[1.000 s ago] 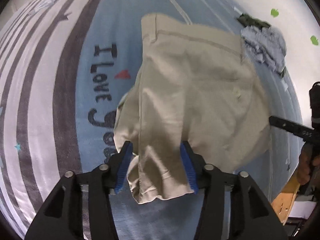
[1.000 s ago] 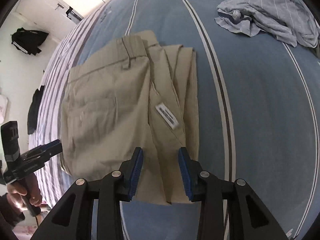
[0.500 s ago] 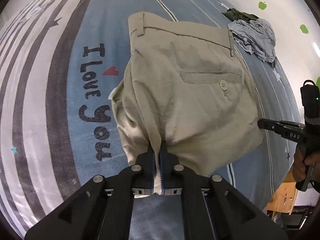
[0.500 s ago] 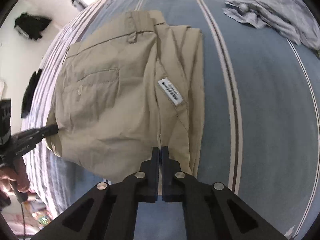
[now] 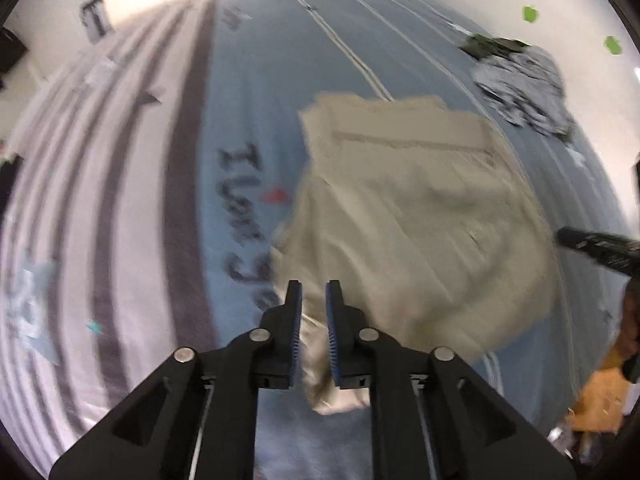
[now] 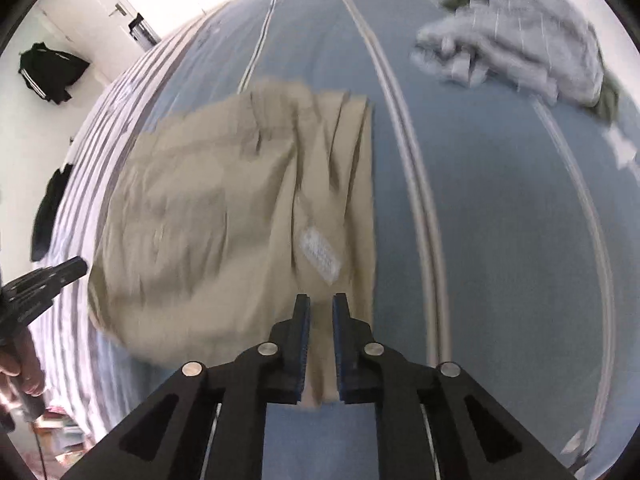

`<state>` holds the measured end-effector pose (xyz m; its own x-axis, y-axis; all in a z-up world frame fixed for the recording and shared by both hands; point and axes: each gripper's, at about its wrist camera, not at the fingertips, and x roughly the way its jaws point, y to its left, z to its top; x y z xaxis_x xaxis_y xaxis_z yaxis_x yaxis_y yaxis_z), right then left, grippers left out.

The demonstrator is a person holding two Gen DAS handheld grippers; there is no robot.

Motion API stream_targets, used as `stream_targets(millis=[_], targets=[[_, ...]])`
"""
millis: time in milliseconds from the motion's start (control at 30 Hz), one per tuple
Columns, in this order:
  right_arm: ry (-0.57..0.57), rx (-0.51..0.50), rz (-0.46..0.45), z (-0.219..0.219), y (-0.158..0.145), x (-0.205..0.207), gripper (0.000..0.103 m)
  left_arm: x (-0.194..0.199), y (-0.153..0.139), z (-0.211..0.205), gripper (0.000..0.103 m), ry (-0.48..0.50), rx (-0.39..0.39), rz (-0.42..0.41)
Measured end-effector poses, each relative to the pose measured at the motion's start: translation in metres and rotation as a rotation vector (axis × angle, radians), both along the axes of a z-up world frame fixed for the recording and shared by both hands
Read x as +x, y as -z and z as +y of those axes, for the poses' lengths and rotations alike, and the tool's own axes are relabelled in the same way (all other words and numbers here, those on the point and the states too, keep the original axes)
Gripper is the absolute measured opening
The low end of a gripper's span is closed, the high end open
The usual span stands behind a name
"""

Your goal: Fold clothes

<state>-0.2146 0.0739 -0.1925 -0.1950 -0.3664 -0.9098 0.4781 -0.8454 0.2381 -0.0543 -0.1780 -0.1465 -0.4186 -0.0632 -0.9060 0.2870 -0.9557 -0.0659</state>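
Note:
Folded beige trousers point(image 5: 412, 220) lie on the blue bedspread point(image 5: 256, 104), waistband at the far end; they also show in the right wrist view point(image 6: 224, 208) with a white label point(image 6: 320, 256). My left gripper point(image 5: 313, 300) stands over the near left corner of the trousers, its jaws a narrow gap apart with cloth lying between them. My right gripper point(image 6: 320, 312) stands over the near right edge, its jaws also slightly apart over the cloth. Both views are blurred by motion.
A crumpled grey striped shirt point(image 6: 516, 48) lies far right on the bed, with a dark green garment point(image 5: 492, 44) beside it. The bedspread has "I Love You" lettering point(image 5: 240, 216) and striped bands point(image 5: 100, 200) on the left. Black clothes point(image 6: 50, 68) hang on the wall.
Both grippers closed on the near edge of the trousers half a second ago; now their jaws have parted a little, and the near edge of the trousers lies closer to the waistband.

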Motion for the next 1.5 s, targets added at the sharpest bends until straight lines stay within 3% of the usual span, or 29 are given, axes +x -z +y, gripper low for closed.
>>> stream_targets(millis=[67,133,200,300,367,433,500,633,700,767,867,933,1033,1100,1133,1233,1367,1500], targets=[[-0.014,-0.039,0.037,-0.009,-0.014,-0.014,0.014,-0.003,-0.010,-0.013,0.013,-0.002,0.017,0.036],[-0.050,-0.102,0.030,-0.024,-0.021,-0.031,0.027,-0.022,-0.011,-0.018,0.018,0.012,0.068,0.066],[-0.096,-0.141,0.017,-0.045,-0.018,-0.044,0.027,-0.050,-0.005,-0.014,0.018,0.043,0.089,0.075],[-0.185,-0.103,0.044,-0.074,-0.005,-0.065,0.027,-0.084,0.008,-0.003,0.019,0.092,0.056,0.069],[-0.218,-0.016,0.070,-0.091,0.016,-0.076,0.027,-0.110,0.030,0.001,0.019,0.122,0.006,0.017],[-0.234,0.040,0.083,-0.105,0.033,-0.084,0.021,-0.124,0.051,-0.004,0.019,0.138,-0.011,-0.013],[-0.211,0.008,0.058,-0.100,0.039,-0.097,0.018,-0.127,0.057,-0.009,0.019,0.147,-0.004,0.013],[-0.141,-0.075,-0.002,-0.079,0.037,-0.116,0.014,-0.121,0.041,-0.021,0.019,0.129,0.029,0.038],[-0.080,-0.049,0.043,-0.067,0.027,-0.120,0.022,-0.115,0.029,-0.029,0.019,0.094,0.007,0.063],[-0.016,-0.036,0.082,-0.053,0.016,-0.126,0.023,-0.113,0.018,-0.039,0.019,0.061,-0.015,0.087],[0.031,-0.118,0.055,-0.042,0.005,-0.135,0.023,-0.111,0.016,-0.047,0.019,0.033,0.092,0.100],[-0.017,-0.166,0.029,-0.056,0.000,-0.129,0.025,-0.114,0.020,-0.043,0.020,0.047,0.133,0.091],[-0.135,-0.128,0.029,-0.083,0.010,-0.109,0.034,-0.121,0.042,-0.033,0.020,0.083,0.042,0.028],[-0.188,-0.005,0.033,-0.105,0.030,-0.102,0.037,-0.124,0.059,-0.036,0.023,0.081,0.004,-0.007],[-0.179,0.025,0.039,-0.105,0.034,-0.102,0.037,-0.122,0.061,-0.043,0.032,0.062,0.017,0.013],[-0.105,0.011,0.045,-0.083,0.029,-0.109,0.037,-0.115,0.053,-0.063,0.043,-0.006,-0.023,0.025],[-0.007,-0.009,0.054,-0.055,0.022,-0.119,0.041,-0.089,0.037,-0.082,0.045,-0.055,0.046,0.036],[0.083,-0.042,0.051,-0.029,0.013,-0.126,0.041,-0.058,0.015,-0.066,0.045,-0.038,0.123,0.058]])
